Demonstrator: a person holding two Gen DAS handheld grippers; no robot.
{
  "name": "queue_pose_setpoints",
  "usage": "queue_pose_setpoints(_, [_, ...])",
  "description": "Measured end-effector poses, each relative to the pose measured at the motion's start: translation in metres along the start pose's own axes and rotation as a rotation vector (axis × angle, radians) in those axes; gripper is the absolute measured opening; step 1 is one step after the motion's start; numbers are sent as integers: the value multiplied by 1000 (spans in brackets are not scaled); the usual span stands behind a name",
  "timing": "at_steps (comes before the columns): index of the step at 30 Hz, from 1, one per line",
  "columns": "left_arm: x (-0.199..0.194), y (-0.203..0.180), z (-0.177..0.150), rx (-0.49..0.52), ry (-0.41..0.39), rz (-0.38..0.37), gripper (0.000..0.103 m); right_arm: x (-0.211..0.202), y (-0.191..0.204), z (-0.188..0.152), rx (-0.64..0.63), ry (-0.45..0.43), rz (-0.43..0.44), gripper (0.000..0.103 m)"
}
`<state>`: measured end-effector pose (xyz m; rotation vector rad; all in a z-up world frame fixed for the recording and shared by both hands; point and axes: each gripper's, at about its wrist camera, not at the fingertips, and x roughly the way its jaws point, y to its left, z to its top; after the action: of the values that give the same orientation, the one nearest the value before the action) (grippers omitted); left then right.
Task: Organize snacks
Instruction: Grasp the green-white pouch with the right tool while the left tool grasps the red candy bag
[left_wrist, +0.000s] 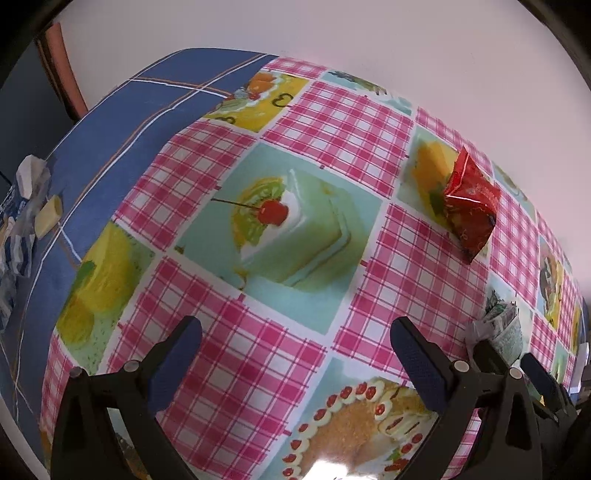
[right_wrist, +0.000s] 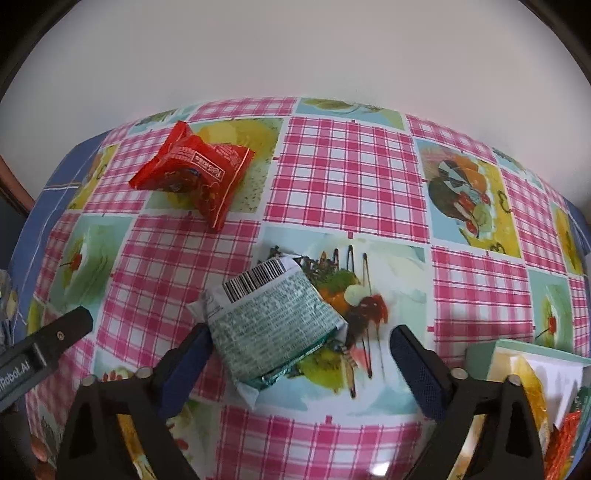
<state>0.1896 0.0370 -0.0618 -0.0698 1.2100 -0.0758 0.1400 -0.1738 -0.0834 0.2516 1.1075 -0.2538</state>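
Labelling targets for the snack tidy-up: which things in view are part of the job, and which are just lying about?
Part of the job:
- red snack packet
- green-and-white snack packet
- box at right holding snacks
- right hand-held gripper, open beside the green-and-white packet

Just lying about:
- crumpled wrappers on the blue cloth
- patterned tablecloth

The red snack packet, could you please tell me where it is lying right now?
In the right wrist view the red snack packet lies on the checked tablecloth at upper left, beyond the green-and-white packet; in the left wrist view it lies at far right.
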Motion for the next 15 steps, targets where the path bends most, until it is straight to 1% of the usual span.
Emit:
queue_pose_setpoints(3, [6,-6,3,10,-1,-3,102,4,2,0,8,-21,-1,88])
queue_pose_setpoints(7, [14,-15,3,26,-2,1,102,9,8,3,-3,-56,-12,85])
queue_pose_setpoints(9, [19,-20,3,32,-1,-1,102,9,10,2,3,-80,-15,78])
queue_pose_setpoints(10, [22,-22,4,36,-2,1,102,10,10,2,3,-88,-17,76])
queue_pose_setpoints(12, [26,-28,4,56,-13,17,102,10,8,2,9,-102,-19,71])
queue_pose_setpoints(15, [32,-41,2,75,-23,27,102,7,-3,2,39,-118,-18,70])
